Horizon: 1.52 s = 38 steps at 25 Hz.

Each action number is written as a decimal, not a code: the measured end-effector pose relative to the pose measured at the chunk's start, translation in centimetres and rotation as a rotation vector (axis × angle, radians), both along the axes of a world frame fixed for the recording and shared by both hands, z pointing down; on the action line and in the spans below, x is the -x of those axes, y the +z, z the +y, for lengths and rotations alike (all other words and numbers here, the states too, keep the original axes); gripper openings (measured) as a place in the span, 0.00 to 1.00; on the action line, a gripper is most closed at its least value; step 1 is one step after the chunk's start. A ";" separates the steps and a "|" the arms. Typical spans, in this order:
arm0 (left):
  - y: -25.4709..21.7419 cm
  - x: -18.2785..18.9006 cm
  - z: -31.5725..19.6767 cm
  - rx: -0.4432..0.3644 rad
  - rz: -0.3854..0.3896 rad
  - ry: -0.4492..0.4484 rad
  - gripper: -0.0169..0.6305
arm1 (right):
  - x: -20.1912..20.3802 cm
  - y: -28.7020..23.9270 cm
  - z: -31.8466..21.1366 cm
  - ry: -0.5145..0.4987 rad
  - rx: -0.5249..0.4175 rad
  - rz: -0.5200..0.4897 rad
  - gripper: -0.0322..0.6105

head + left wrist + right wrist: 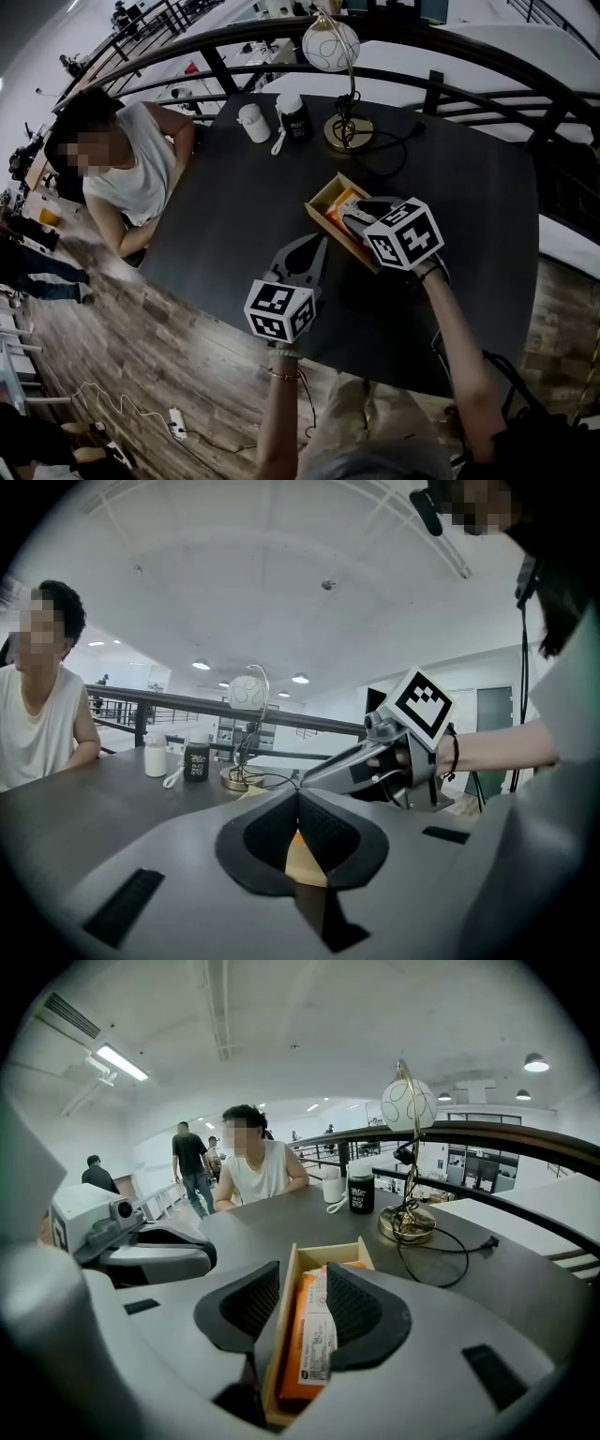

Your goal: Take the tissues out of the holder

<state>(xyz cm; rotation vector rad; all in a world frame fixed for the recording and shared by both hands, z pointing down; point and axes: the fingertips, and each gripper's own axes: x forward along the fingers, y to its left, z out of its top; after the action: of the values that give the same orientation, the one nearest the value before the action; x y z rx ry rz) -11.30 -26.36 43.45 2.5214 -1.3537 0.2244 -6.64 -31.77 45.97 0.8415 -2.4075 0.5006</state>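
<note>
A shallow wooden holder lies on the dark table, with an orange tissue pack inside. My right gripper hangs over the holder, its jaws open. In the right gripper view the gripper straddles the holder's left wall and the orange pack; the pads do not press on either. My left gripper is just left of the holder, jaws shut and empty. In the left gripper view its tips meet, with the holder's tan wood showing below them.
A globe lamp with a brass base and a trailing cable stands at the table's far side, next to a white cup and a dark jar. A person sits at the table's left edge. A railing curves behind.
</note>
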 end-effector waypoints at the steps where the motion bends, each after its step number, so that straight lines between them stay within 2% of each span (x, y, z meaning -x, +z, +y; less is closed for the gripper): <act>1: 0.2 0.0 -0.4 0.004 0.000 0.000 0.04 | 0.2 0.3 -0.5 0.000 0.003 0.018 0.27; 13: 1.4 1.0 -4.7 0.034 0.009 0.000 0.04 | 2.4 5.0 -3.3 -0.002 0.057 0.173 0.28; 19: 2.3 1.9 -5.9 0.061 0.011 -0.010 0.04 | 2.3 8.1 -3.3 0.005 0.110 0.311 0.28; 23: 2.9 2.0 -6.3 0.076 0.010 -0.007 0.04 | 2.3 8.6 -3.9 -0.007 0.113 0.336 0.27; 26: 3.3 2.1 -6.3 0.086 0.015 -0.009 0.04 | 2.5 8.5 -3.8 -0.030 0.108 0.348 0.14; 31: 3.6 1.9 -5.5 0.093 0.022 -0.007 0.04 | 2.2 8.1 -3.5 -0.035 0.068 0.312 0.07; 38: 3.2 2.0 -4.3 0.088 0.034 -0.014 0.04 | 1.1 4.3 -3.3 0.042 -0.013 0.140 0.07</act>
<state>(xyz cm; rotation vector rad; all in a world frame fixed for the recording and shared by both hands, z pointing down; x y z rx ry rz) -13.33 -30.61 46.66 2.4323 -1.3182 0.2324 -7.73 -35.09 50.25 0.9041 -2.2717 0.4283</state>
